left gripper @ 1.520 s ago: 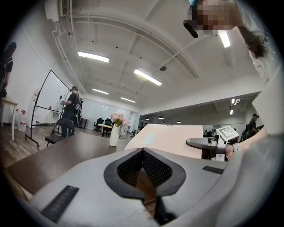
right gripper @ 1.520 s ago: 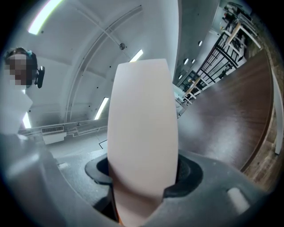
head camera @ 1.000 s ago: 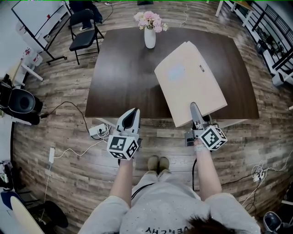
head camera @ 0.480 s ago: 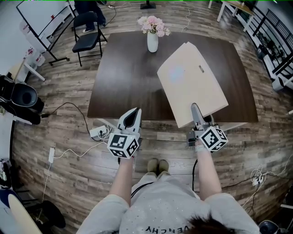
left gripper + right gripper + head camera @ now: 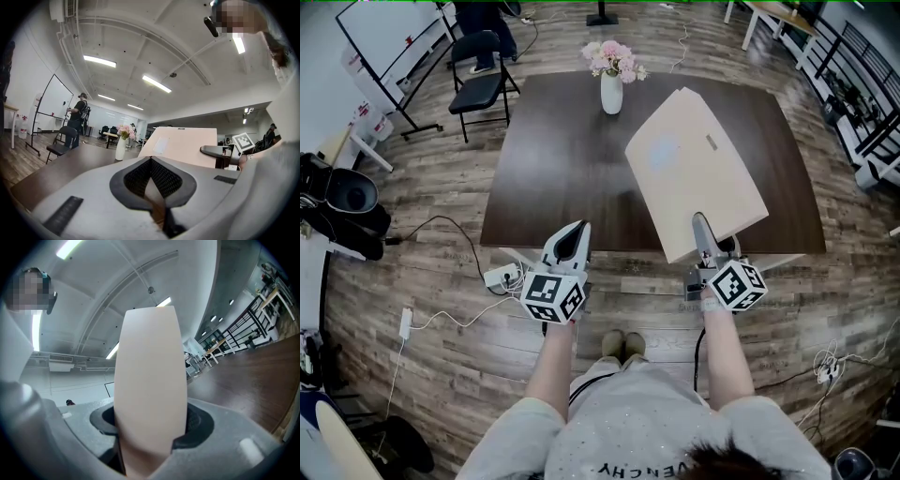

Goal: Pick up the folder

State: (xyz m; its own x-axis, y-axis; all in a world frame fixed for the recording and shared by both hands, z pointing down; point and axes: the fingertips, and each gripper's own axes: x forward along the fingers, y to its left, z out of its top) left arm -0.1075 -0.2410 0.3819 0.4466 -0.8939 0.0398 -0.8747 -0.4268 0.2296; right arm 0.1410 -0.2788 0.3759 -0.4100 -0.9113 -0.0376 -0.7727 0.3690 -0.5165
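- Toward the lower right of the head view, my right gripper (image 5: 702, 228) is clamped on the near edge of the folder (image 5: 698, 164). The folder is a pale beige slab that fans up and away over the right half of the counter (image 5: 553, 169).
- Its near edge overhangs the counter's front. I cannot tell from this view whether its far corner touches the wood.
- My left gripper (image 5: 574, 232) sits at lower centre, just short of the counter's front edge and well apart from the folder.
- The step in hand is the lift. I judge a one-edge hold on so broad a sheet will let it sag or swing, so I should raise it evenly, keep my wrist level and avoid the vase (image 5: 611, 82) at the top of the counter.
- The counter is dark brown and otherwise bare. It stands on a plank floor with a black chair (image 5: 483, 66) at upper left.
- Seen from the left gripper view, my left gripper (image 5: 151, 161) has its jaws together with nothing between them. The folder (image 5: 183, 143) rises tilted at centre right, and the vase of pink flowers (image 5: 121, 145) stands to its left.
- Seen from the right gripper view, the folder (image 5: 150, 376) fills the centre and is pinched between both pads. Strip lights run across the ceiling behind it.
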